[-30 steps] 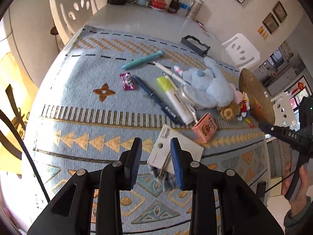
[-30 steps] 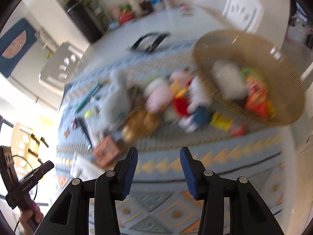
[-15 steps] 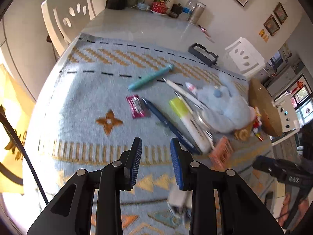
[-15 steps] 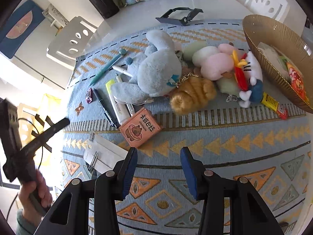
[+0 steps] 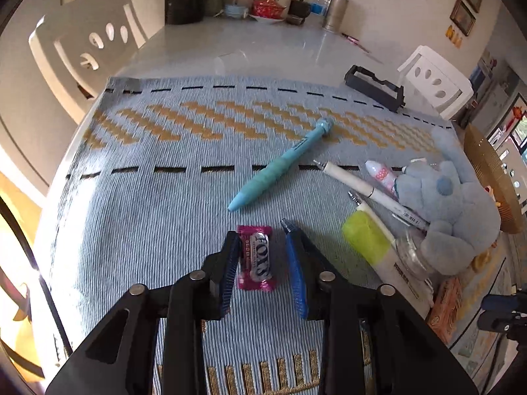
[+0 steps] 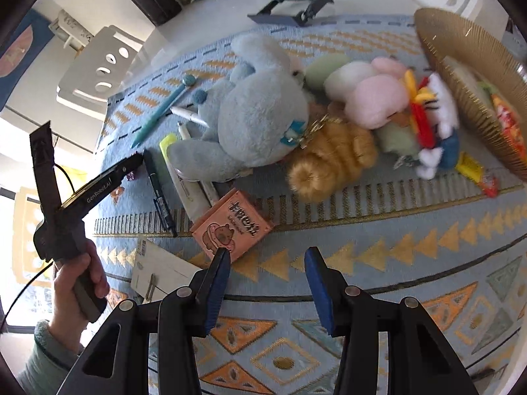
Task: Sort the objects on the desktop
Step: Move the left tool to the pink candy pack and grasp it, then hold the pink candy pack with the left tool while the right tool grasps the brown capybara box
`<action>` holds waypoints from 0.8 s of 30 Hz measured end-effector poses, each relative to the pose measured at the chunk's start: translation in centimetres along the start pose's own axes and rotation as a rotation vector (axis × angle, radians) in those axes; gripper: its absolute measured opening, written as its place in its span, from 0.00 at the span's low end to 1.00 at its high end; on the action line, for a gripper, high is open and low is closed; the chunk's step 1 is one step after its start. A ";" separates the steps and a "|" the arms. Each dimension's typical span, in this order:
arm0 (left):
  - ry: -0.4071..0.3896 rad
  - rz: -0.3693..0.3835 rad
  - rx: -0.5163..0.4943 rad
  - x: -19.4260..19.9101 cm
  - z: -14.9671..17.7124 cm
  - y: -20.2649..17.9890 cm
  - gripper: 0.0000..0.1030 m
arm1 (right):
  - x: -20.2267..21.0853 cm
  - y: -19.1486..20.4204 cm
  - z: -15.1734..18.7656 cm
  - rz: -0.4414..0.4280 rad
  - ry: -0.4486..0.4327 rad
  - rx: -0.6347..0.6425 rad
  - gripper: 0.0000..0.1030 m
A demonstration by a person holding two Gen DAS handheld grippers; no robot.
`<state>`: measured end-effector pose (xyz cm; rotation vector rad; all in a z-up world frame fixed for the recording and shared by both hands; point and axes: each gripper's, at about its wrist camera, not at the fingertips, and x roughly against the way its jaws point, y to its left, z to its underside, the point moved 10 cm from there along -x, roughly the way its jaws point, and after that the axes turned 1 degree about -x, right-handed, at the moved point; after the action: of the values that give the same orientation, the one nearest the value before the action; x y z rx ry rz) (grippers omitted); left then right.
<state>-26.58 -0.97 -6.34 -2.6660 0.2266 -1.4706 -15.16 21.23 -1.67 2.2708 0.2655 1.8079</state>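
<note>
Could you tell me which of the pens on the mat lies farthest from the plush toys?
The light blue pen, lying alone toward the mat's far edge; the others crowd against the blue plush.

Home dining rm: table [image 5: 230, 49] w/ woven cloth [image 5: 148, 197], white chairs [image 5: 89, 42], framed pics [image 5: 467, 6].

The candy packet [image 5: 256, 258] lies on the mat [image 5: 148, 204] between the 2 fingers of the left gripper [image 5: 260, 256]. A pen [image 5: 280, 169] lies behind it. The plush rabbit [image 6: 250, 112] lies right of the pens, with the box [image 6: 230, 227] in front of it and the basket [image 6: 467, 75] at far right.
</note>
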 end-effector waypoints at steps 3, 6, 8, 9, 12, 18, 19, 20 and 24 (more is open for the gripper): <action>-0.008 0.004 -0.031 0.2 0.3 -0.2 0.13 | -1.6 1.0 0.2 -0.035 0.035 -0.022 0.45; -0.015 0.051 -0.017 1.1 0.7 -0.3 0.13 | -3.1 1.9 0.2 -0.053 0.060 -0.045 0.45; -0.018 0.067 -0.014 1.8 0.9 -0.5 0.13 | -3.7 2.5 0.0 -0.036 0.065 -0.022 0.46; -0.020 0.077 -0.008 2.2 1.0 -0.6 0.13 | -3.9 2.8 0.0 -0.006 0.060 0.012 0.46; -0.020 0.120 0.021 3.2 1.5 -0.6 0.13 | -4.0 3.3 -0.1 0.024 0.060 0.074 0.47; -0.008 0.130 0.033 4.0 2.6 -0.5 0.13 | -4.6 2.9 -0.9 -0.116 0.099 -0.131 0.51; -0.008 0.131 0.032 4.1 2.8 -0.4 0.13 | -4.7 2.9 -1.1 -0.120 0.100 -0.160 0.51; -0.006 0.133 0.031 4.2 2.9 -0.4 0.13 | -4.8 2.7 -1.3 -0.121 0.100 -0.190 0.51; -0.005 0.132 0.021 4.5 3.3 -0.6 0.13 | -5.0 2.8 -1.7 -0.092 0.104 -0.243 0.57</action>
<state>-21.38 -1.16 -4.25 -2.5824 0.3765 -1.4189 -17.93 17.22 -5.20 1.9724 0.1544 1.8061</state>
